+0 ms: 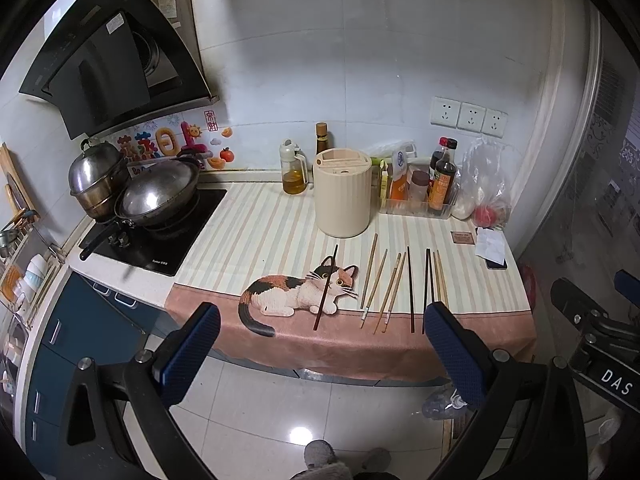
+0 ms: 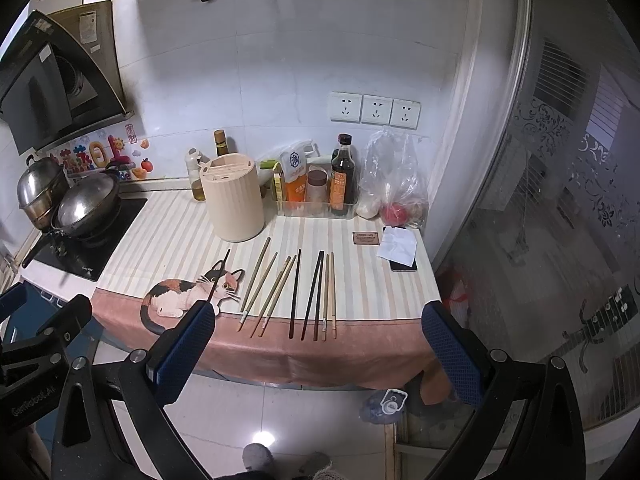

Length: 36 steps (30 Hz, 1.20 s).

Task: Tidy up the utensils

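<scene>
Presently both claws hang wide open and empty over the floor, short of the front edge of the surface [image 1: 224, 220]. The left claw [image 1: 322, 354] and the right claw [image 2: 320, 354] grip nothing; each set of blue pads stands well apart.

The chopsticks [image 2: 296, 292] lie loose in a rough row on the striped cloth [image 1: 256, 240], ahead of both claws and not touching either. One dark chopstick [image 1: 326, 286] lies alone across the printed cat [image 1: 296, 292], to the left of the rest. Pale bamboo ones [image 1: 374, 280] sit mid-row; further dark and pale ones [image 2: 320, 296] lie at the right (exact count uncertain where they lie close together).

Behind the row stands the cream utensil holder [image 1: 342, 192], upright, slotted top visible, well apart from both claws. An oil bottle [image 1: 294, 172] stands just beside it on its left; a condiment tray [image 2: 316, 196] stands on its right.
</scene>
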{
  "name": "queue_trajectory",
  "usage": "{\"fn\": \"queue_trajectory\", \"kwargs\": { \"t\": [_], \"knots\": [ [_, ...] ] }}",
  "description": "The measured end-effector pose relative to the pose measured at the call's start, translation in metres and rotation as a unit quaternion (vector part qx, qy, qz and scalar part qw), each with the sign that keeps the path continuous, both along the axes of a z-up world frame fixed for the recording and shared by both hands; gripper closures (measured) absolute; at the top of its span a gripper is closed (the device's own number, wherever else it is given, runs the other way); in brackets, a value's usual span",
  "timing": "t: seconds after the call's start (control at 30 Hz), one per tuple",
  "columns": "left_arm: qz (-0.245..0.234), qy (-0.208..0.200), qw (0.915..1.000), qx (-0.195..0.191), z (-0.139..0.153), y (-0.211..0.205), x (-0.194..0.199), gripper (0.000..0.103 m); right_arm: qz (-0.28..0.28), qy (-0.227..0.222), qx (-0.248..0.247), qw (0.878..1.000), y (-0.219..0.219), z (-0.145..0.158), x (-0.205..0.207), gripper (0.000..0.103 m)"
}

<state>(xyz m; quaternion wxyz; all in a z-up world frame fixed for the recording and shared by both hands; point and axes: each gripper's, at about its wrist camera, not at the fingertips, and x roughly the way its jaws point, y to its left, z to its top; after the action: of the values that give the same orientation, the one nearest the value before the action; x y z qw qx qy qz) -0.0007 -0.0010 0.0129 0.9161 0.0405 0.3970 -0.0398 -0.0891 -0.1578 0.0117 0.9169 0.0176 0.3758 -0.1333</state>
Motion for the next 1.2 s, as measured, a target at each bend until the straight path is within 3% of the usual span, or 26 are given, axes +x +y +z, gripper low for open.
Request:
{"fn": "queue_trajectory", "kwargs": {
  "t": [0.3, 0.47, 0.63, 0.8, 0.9, 1.0, 1.1, 1.2],
  "knots": [
    [0.002, -0.005, 1.0000, 0.000, -0.001, 0.003, 0.000, 0.000, -0.002, -0.005, 0.003, 1.000, 0.001, 0.000, 0.000, 0.000],
    [0.021, -0.026, 0.9994, 0.007, -0.008, 0.005, 0.006, 0.000, -0.012, -0.016, 0.018, 1.000, -0.010, -0.004, 0.001, 0.000],
    [0.039, -0.019, 0.9991, -0.003, -0.031, 0.005, 0.029, 0.000, -0.020, -0.003, 0.053, 0.998, -0.039, -0.034, 0.028, 0.000],
    [0.071, 0.006, 0.9969, 0.035, -0.077, 0.001, 0.070, 0.000, -0.011, 0.037, 0.087, 0.995, -0.064, -0.081, 0.066, 0.004],
    [0.083, 0.045, 0.9943, 0.050, -0.114, 0.004, 0.098, 0.000, 0.009, 0.075, 0.114, 0.991, -0.072, -0.119, 0.097, 0.023],
    [0.086, 0.093, 0.9913, 0.038, -0.151, 0.012, 0.124, 0.000, 0.024, 0.121, 0.153, 0.981, -0.073, -0.158, 0.131, 0.041],
    [0.085, 0.130, 0.9874, 0.032, -0.187, 0.018, 0.151, 0.005, 0.035, 0.157, 0.176, 0.971, -0.068, -0.196, 0.164, 0.049],
    [0.072, 0.168, 0.9826, 0.033, -0.224, 0.019, 0.183, 0.014, 0.031, 0.185, 0.195, 0.963, -0.064, -0.229, 0.202, 0.050]
  ]
}}
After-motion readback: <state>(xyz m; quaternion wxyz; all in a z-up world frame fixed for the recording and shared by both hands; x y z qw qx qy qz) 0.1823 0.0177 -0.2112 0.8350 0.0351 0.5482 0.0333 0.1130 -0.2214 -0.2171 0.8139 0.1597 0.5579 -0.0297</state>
